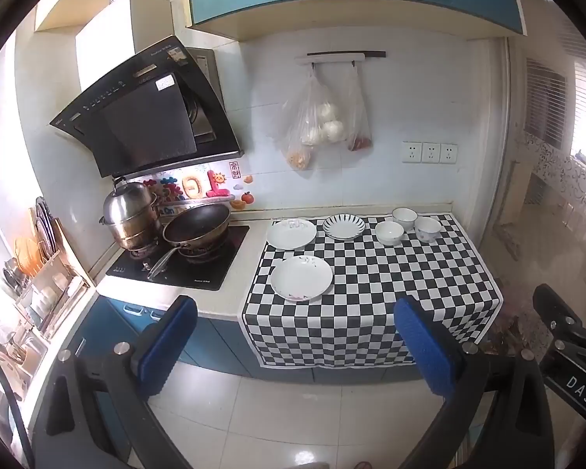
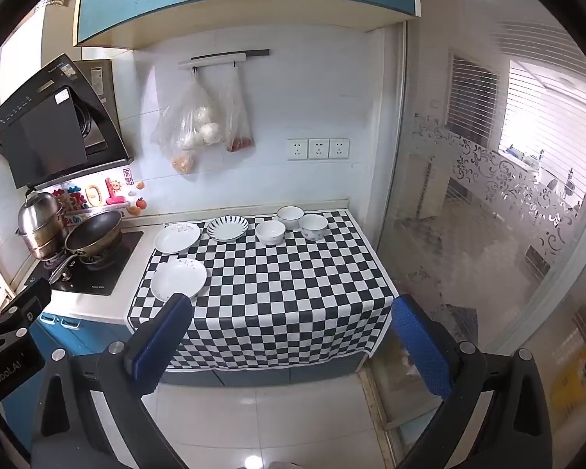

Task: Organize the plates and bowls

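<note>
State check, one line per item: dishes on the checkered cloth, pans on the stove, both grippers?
Front plate: empty, flat, unstacked.
Back-left plate: empty, unstacked.
Striped plate: empty, unstacked.
Three bowls: upright, unstacked.
Frying pan: on burner, uncovered.
Steamer pot: lidded.
Left gripper: open, empty.
Right gripper: open, empty.

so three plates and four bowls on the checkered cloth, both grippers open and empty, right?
Not quite: there are three bowls, not four, as the right wrist view shows. Three plates, checkered cloth, left gripper and right gripper open, empty.
</note>
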A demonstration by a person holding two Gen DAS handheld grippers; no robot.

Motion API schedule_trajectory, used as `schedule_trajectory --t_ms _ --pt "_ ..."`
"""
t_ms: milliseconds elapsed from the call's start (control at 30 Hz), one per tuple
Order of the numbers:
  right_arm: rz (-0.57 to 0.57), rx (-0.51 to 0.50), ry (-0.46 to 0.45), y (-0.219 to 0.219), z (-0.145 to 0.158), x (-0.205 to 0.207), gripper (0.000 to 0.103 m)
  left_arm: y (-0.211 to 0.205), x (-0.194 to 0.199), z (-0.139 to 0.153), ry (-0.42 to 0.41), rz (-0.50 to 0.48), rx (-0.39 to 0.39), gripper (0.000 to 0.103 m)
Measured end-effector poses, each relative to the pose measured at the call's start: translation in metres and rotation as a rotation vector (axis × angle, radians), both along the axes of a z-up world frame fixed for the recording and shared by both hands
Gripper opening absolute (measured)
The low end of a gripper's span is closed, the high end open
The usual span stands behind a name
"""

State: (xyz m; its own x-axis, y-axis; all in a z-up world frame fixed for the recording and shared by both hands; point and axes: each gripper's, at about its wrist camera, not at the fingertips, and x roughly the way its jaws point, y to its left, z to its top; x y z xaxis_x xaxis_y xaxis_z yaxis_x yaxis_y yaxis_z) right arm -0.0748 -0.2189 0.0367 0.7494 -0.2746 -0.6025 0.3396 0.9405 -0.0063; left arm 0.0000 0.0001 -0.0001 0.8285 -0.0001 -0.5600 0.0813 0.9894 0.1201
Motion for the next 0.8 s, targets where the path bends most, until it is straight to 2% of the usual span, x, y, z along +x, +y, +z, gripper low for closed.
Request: schedule_trajectory --t_ms 800 --pt "0.005 -0.017 -0.001 0.0058 0.0007 -0.0013 0.103 0.0020 0.0005 -0.0034 0.006 -0.003 0.005 0.103"
